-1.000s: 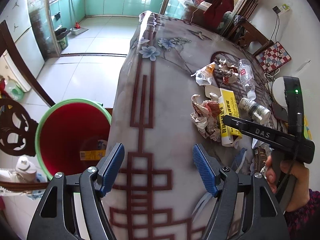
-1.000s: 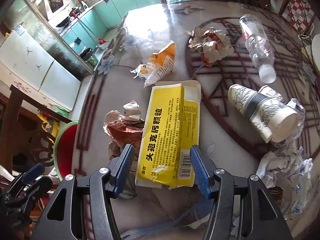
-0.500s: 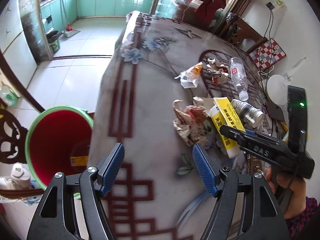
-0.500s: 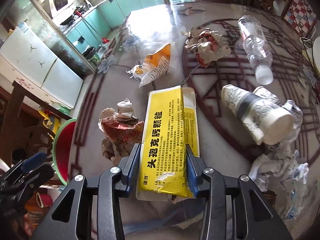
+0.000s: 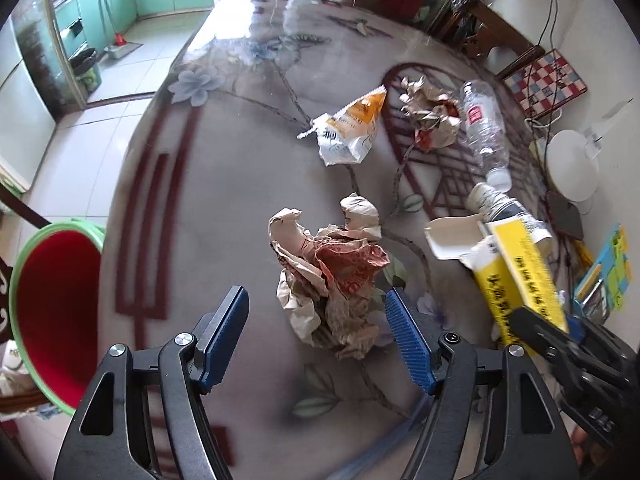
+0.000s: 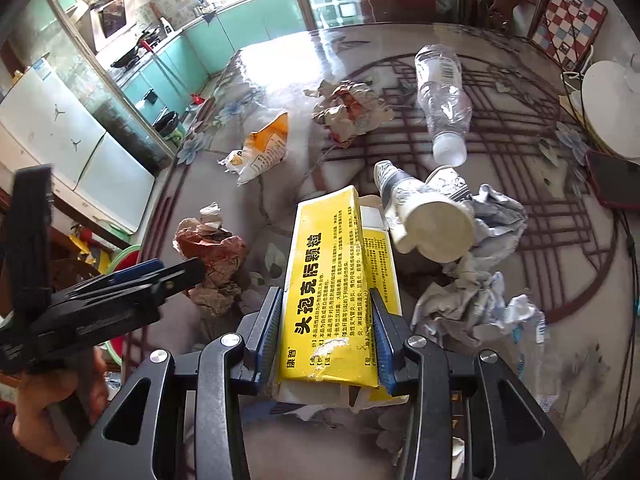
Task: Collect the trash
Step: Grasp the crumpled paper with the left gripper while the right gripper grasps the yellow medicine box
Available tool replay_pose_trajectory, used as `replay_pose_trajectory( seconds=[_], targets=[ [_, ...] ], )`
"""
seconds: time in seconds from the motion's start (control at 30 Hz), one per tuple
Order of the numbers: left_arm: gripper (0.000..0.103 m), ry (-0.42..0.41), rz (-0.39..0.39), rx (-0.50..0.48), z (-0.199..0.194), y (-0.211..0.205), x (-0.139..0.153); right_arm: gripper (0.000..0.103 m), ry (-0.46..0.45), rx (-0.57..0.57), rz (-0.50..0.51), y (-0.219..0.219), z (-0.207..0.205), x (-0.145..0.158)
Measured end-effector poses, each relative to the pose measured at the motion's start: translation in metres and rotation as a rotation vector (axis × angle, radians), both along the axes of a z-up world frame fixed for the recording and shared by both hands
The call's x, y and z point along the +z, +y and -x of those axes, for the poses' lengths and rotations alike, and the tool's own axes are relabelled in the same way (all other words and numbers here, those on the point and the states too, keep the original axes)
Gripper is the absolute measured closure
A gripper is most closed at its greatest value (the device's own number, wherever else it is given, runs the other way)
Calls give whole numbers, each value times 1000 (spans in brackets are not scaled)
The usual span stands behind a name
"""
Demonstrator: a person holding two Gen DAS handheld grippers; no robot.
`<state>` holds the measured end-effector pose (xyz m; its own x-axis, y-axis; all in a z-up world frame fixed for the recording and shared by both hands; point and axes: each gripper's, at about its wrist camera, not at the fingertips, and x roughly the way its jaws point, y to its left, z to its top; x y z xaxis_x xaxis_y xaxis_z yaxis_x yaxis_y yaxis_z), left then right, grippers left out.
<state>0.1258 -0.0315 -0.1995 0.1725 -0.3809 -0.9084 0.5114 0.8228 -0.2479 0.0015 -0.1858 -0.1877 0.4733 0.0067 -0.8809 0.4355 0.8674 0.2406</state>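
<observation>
My left gripper [image 5: 318,338] is open, its blue pads on either side of a crumpled brown and red paper wad [image 5: 334,276] on the table; the wad also shows in the right wrist view [image 6: 212,258]. My right gripper [image 6: 326,338] is shut on a yellow medicine box [image 6: 340,296], tilted up off the table; the box also shows in the left wrist view [image 5: 520,276]. A red bin with a green rim [image 5: 52,312] stands on the floor left of the table.
Further trash lies on the patterned table [image 5: 224,184]: an orange and white wrapper [image 5: 352,130], another paper wad [image 5: 432,120], a clear plastic bottle [image 6: 442,100], paper cups [image 6: 424,216] and crumpled white tissue [image 6: 480,288]. A white round lamp base [image 6: 612,108] and a phone [image 6: 616,184] sit at the right.
My left gripper has moved right and forward from the table edge until it straddles the paper wad. My right gripper has closed on the yellow box and lifted it.
</observation>
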Motion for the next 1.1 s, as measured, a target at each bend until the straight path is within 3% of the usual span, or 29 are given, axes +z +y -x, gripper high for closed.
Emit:
replay_pose_trajectory(
  seconds=[0.23,0.33,0.43,0.6,0.97,1.1],
  targets=[
    [33,20,-3,17,-3,1,-7,64,-3,-3,-5,-6,-1,-1],
    [41,14,-9,13,-4,1,-6,64,-6,2,-8,-5,-4,-2],
    [54,17,-7,13,-7,3,-6,64,-10,4,-12,-4,-8,-1],
    [89,5,11,-2,-8,7,0,64,-15,15,-12,-1,-13,1],
    [93,-82,65,-26,2,21,31,64,-36,13,-8,2,-17,11],
    [93,-120,49,-41,6,24,40,64,-45,11,-4,5,-17,16]
  ],
)
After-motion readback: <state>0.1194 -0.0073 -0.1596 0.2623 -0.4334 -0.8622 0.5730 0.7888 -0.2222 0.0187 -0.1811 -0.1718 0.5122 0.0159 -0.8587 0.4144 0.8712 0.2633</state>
